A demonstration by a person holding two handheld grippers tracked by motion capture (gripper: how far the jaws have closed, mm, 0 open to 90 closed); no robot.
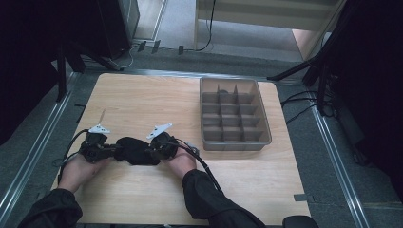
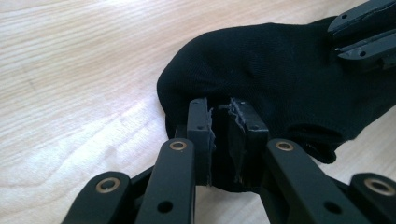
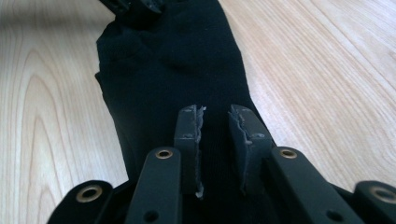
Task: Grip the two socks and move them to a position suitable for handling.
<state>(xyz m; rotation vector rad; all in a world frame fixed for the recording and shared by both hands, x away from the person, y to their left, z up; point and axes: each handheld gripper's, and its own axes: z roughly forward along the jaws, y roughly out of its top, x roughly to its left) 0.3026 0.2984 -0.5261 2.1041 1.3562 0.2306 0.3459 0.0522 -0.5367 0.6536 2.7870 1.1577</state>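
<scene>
1. We are working at a light wooden surface, our forearms in dark sleeves coming in from the near edge in the high view.
2. A black sock is lying flat on the near left part of the surface, stretched between our two hands.
3. Our left tongs are gripping the sock's left end; in the left gripper view the left tongs are standing narrow, with a fold of the black sock pinched between the pads.
4. Our right tongs are sitting at the sock's right end; in the right gripper view the right tongs are standing a little wider, with the sock running between the pads.
5. There we are seeing dark fabric in the gap, but we cannot tell whether the pads are pressing on it.
6. The two tongs are pointing toward each other along the sock, so each one's tips are showing at the far end of the other's view.
7. A grey tray divided into small compartments is standing on the far right part of the surface, well apart from the sock.
8. A black cable is trailing from the right tongs over our right sleeve.
</scene>
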